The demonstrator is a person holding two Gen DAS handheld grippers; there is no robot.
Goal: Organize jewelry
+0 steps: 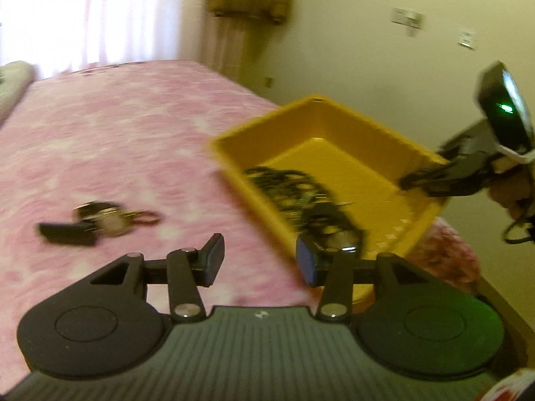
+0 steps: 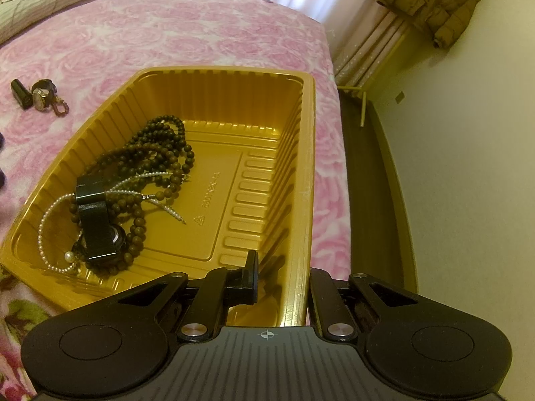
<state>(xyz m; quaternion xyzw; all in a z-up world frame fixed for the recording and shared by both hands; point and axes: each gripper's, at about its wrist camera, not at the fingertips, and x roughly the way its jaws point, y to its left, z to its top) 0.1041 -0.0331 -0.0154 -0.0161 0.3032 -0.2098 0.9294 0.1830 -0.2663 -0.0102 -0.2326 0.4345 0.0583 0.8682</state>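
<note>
Gold tray (image 2: 302, 153); inside, dark beads (image 2: 157, 153), pearl strand (image 2: 43, 234), black watch (image 2: 97, 230)

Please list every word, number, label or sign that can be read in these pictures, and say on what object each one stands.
Embossed line of characters on the floor of the yellow tray: too small to read.
Embossed triangle sign on the tray floor beside it: its inside cannot be read.
Wall plates in the left wrist view: blurred, no text readable.
Watch on the bedspread: dial too small to read.
</note>
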